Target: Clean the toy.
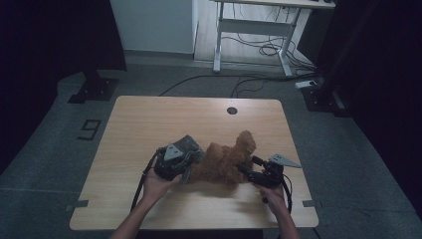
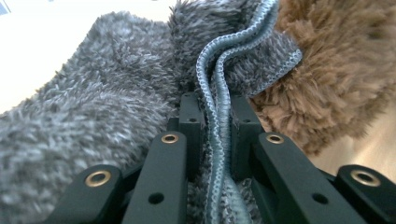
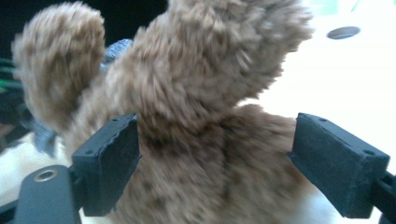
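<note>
Left gripper [image 1: 185, 162] sat left of brown plush [image 1: 224, 159], jaws clamped tight on stitched edge of grey cloth [image 2: 93, 116]. Grey cloth lay against plush's left side, touching it. Brown plush lay mid-table [image 1: 149, 119], toward near edge. Right gripper [image 1: 253, 170] sat right of plush, jaws spread wide, gripping nothing; plush between pads [image 3: 112, 158], left pad perhaps brushing fur, blurred.

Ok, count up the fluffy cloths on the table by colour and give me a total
Grey fluffy cloth: 1, pinched at its stitched edge in the left gripper
Brown fluffy cloth: 1, between the right gripper's open jaws
Total: 2
</note>
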A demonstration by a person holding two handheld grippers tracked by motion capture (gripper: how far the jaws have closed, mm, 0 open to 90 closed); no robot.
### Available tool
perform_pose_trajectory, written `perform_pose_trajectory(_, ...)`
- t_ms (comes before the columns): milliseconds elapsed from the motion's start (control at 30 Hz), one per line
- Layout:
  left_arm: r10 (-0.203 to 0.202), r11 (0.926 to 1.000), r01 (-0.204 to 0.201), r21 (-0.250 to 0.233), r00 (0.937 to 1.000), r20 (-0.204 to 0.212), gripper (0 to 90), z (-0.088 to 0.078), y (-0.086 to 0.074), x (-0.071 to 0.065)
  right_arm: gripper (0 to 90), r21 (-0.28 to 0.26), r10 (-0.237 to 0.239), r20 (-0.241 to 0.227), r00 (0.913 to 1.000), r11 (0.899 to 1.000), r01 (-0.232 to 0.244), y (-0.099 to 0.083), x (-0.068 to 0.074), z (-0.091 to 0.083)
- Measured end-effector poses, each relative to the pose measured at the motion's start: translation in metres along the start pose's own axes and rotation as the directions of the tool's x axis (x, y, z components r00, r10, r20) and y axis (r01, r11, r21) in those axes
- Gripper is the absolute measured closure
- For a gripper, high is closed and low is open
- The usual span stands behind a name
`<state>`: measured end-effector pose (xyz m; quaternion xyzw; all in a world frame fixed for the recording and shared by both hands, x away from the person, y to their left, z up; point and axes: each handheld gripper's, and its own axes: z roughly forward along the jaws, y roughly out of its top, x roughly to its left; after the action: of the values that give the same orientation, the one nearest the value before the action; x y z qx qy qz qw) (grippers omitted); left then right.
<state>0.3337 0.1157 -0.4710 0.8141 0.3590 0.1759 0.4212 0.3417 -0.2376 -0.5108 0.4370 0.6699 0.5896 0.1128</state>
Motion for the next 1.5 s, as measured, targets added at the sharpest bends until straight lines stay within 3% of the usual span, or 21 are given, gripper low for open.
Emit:
perform_pose_trajectory(133,-0.008,0.9999,0.009,-0.008,0.9993,0.037,78.6,-0.008,-0.012,-0.006,13.6,0.02,-0.019,-0.094,0.9954,1.0,0.021,0.001,0.016,0.007)
perform_pose_trajectory(233,-0.016,0.9999,0.016,-0.001,0.9977,0.065,78.6,-0.011,-0.017,-0.007,13.9,0.092,-0.055,-0.151,0.987,0.993,0.069,-0.006,0.031,0.019)
perform_pose_trajectory(333,-0.021,0.9998,0.021,-0.002,0.9974,0.069,78.5,-0.011,-0.019,-0.007,17.7,0.133,-0.133,-0.101,0.9859,0.98,0.146,-0.021,0.044,0.031)
perform_pose_trajectory(433,-0.007,1.0,0.007,-0.001,0.9981,0.061,78.5,-0.009,-0.018,-0.01,25.4,0.146,-0.157,-0.064,0.9855,0.976,0.165,-0.022,0.041,0.032)
perform_pose_trajectory(533,0.011,0.9999,-0.011,0.002,0.9996,0.025,78.5,-0.002,-0.013,-0.012,31.7,0.131,-0.195,-0.001,0.9809,0.972,0.193,-0.025,0.041,0.037)
perform_pose_trajectory(733,-0.008,0.9999,0.009,0.012,0.9991,-0.042,78.0,0.024,0.021,0.0,39.6,0.056,-0.192,0.129,0.9729,0.981,0.187,-0.017,0.029,0.059)
perform_pose_trajectory(867,-0.075,0.9971,0.074,-0.016,0.9958,-0.053,77.7,0.038,0.038,0.009,42.4,-0.002,-0.164,0.181,0.9696,0.986,0.167,-0.014,0.017,0.066)
perform_pose_trajectory(933,-0.075,0.9972,0.074,-0.014,0.9956,-0.057,77.5,0.04,0.042,0.007,42.4,-0.017,-0.139,0.177,0.9743,0.989,0.144,-0.014,0.013,0.065)
perform_pose_trajectory(1067,-0.063,0.998,0.063,-0.01,0.9972,-0.04,77.3,0.03,0.048,0.004,42.3,-0.027,-0.118,0.12,0.9857,0.992,0.122,-0.016,0.009,0.059)
perform_pose_trajectory(1200,-0.041,0.9984,0.039,-0.042,0.9982,-0.044,77.1,0.015,0.064,0.002,42.9,-0.031,-0.124,0.104,0.9868,0.991,0.128,-0.018,0.01,0.057)
perform_pose_trajectory(1300,-0.031,0.999,0.029,-0.033,0.9984,-0.047,76.7,0.016,0.076,0.003,43.2,-0.031,-0.13,0.094,0.987,0.991,0.134,-0.018,0.011,0.057)
perform_pose_trajectory(1367,-0.038,0.9992,0.038,-0.011,0.9984,-0.042,76.6,0.023,0.078,0.006,43.2,-0.025,-0.113,0.071,0.991,0.993,0.115,-0.018,0.012,0.056)
perform_pose_trajectory(1467,-0.061,0.9935,0.062,0.096,0.998,-0.016,76.2,0.047,0.071,0.012,42.5,-0.022,-0.131,0.057,0.9897,0.991,0.133,-0.018,0.014,0.054)
perform_pose_trajectory(1500,-0.067,0.9916,0.067,0.111,0.9978,-0.007,76.1,0.053,0.065,0.012,41.1,-0.019,-0.131,0.05,0.9901,0.991,0.132,-0.018,0.013,0.053)
